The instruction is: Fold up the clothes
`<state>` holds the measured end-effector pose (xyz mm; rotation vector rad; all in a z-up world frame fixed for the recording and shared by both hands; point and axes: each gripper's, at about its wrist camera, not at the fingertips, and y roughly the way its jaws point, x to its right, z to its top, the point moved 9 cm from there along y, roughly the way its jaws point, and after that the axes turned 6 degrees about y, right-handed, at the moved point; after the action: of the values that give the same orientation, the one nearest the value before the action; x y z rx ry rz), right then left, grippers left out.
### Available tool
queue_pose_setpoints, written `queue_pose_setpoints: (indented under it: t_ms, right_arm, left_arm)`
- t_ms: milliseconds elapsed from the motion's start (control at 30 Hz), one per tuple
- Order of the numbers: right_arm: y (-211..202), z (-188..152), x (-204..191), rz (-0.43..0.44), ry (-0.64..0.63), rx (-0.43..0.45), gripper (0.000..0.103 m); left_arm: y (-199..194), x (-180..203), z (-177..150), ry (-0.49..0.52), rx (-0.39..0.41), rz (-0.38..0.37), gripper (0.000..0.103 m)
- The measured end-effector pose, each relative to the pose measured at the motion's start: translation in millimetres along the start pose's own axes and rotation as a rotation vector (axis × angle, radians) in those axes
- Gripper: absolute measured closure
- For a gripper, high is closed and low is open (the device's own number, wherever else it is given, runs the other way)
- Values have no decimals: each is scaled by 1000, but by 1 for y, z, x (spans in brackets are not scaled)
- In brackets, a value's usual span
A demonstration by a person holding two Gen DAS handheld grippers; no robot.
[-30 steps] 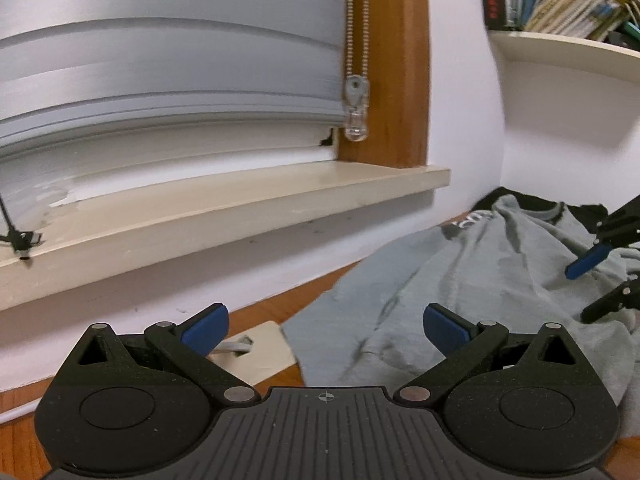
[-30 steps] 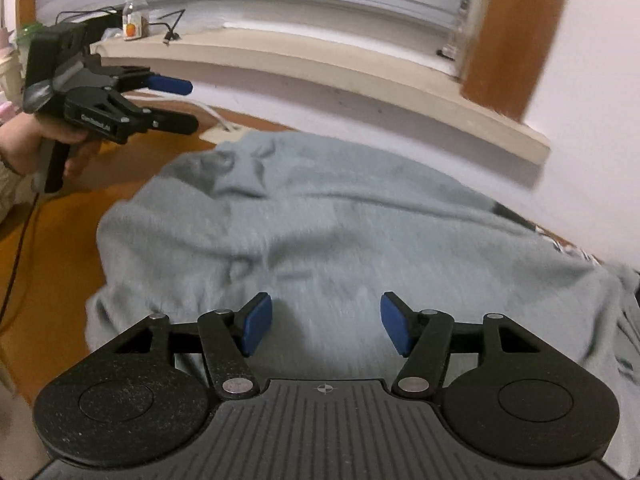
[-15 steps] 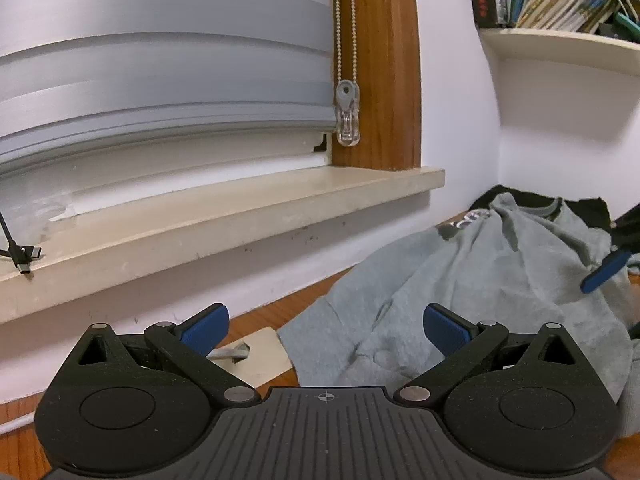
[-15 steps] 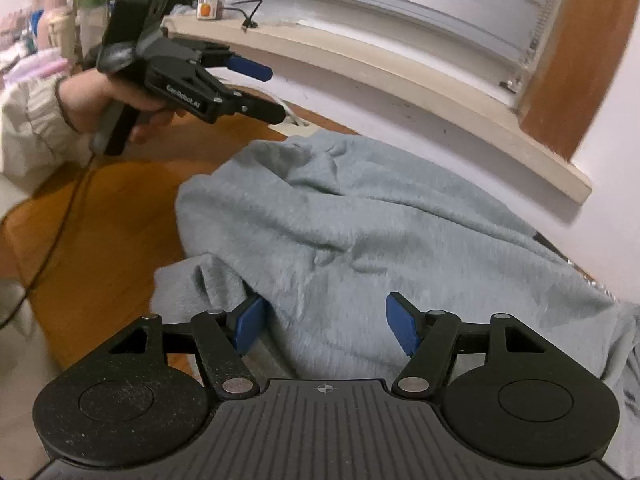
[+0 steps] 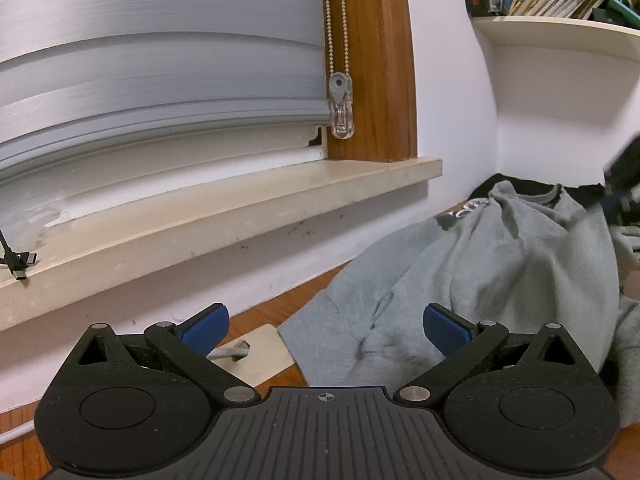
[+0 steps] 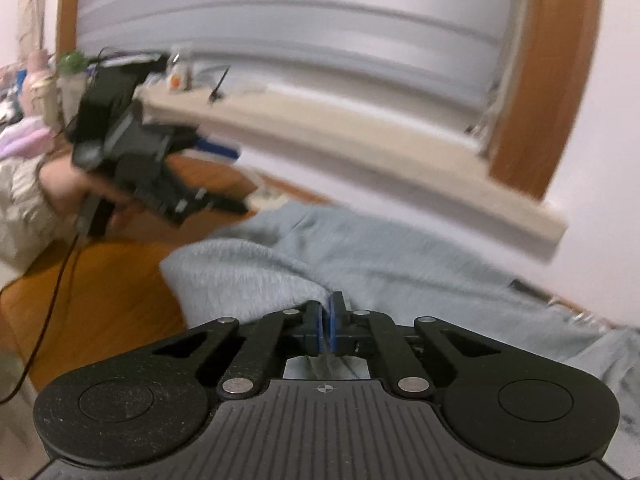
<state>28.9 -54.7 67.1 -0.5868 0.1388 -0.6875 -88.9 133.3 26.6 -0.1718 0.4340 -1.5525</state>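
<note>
Pinching a fold of the grey sweatshirt (image 6: 256,276) near the worktop's (image 6: 100,296) front edge, your right gripper (image 6: 327,322) has just closed; left gripper (image 5: 326,326) fingers wide, empty.

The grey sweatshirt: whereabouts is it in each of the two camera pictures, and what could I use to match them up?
Left wrist view: the grey sweatshirt lies crumpled at right, beyond the open left gripper.
Right wrist view: it spreads across the lower middle, a fold pinched in the shut right gripper.
Shared landmark: the cream window sill behind it, below the blind.
</note>
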Motion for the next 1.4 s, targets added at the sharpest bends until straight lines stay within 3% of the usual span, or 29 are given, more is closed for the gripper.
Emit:
queue_pose_setpoints:
  t_ms: [267,533,633,733,867,933,1000,1067,1133,1300,1400]
  right_arm:
    - [2,47,37,-156,-71,34,100]
    - [-6,88,48,-203,-69,112,100]
    - [6,69,49,-199,-80,28,100]
    - [16,35,56,-216,-68,-75,89]
    - [7,-2,69,-234,-18,-120,75]
    - [-5,-15,74,-237,12,-116,74]
    - [-15,-25,77,-234,32,-110,74]
    - [-25,-34,73,-227,51,-98,73]
    - [-32,-41,65,-206,61,-86,73]
    - [-35,-52,29,-124,42,-80,72]
    - [-30,-53,3,-71,9,-74,62]
  left_arm:
    - [-5,-1,6,3,20,5,0]
    - [-14,1,12,-23,53,-29,0]
    - [-21,4,17,-45,84,-66,0]
    - [-25,7,18,-41,94,-83,0]
    - [-24,17,18,-35,77,-111,5]
    - [-25,26,21,-20,75,-138,8]
    - [-29,38,24,2,74,-163,15]
    - [-31,49,26,9,74,-182,35]
    - [-27,59,22,7,37,-192,48]
    - [-34,83,14,55,-9,-201,48]
    - [-38,90,11,43,-16,-203,39]
